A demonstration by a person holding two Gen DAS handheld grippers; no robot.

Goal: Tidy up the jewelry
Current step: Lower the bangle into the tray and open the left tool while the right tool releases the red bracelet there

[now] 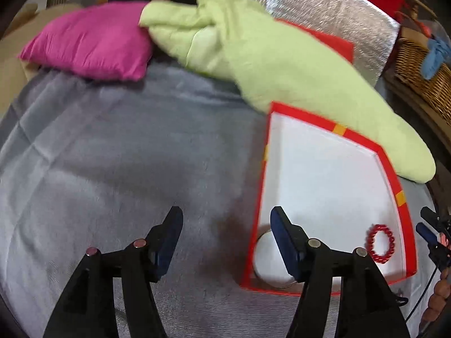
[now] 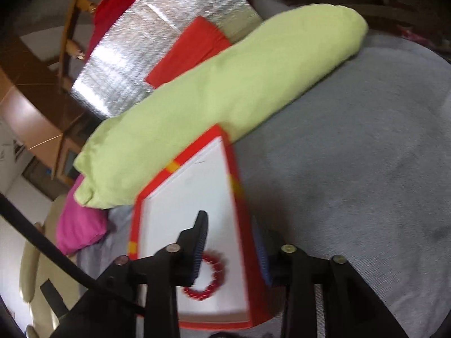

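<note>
A red-rimmed white tray (image 1: 407, 217) lies on a grey blanket (image 1: 112, 155). A red bead bracelet (image 1: 380, 243) lies near the tray's right wall; it also shows in the right wrist view (image 2: 217, 274). A white round object (image 1: 267, 259) sits in the tray's near left corner, partly behind a finger. My left gripper (image 1: 225, 222) is open and empty, straddling the tray's left wall. My right gripper (image 2: 229, 235) is open and empty over the tray (image 2: 169, 197), straddling its right wall just above the bracelet; it also shows at the left wrist view's right edge (image 1: 431, 231).
A light green cushion (image 1: 282, 64) lies against the tray's far side, a magenta pillow (image 1: 90, 42) at the far left. A silver foil sheet (image 1: 338, 14) with a red panel lies behind. A wicker basket (image 1: 422, 73) stands at the right.
</note>
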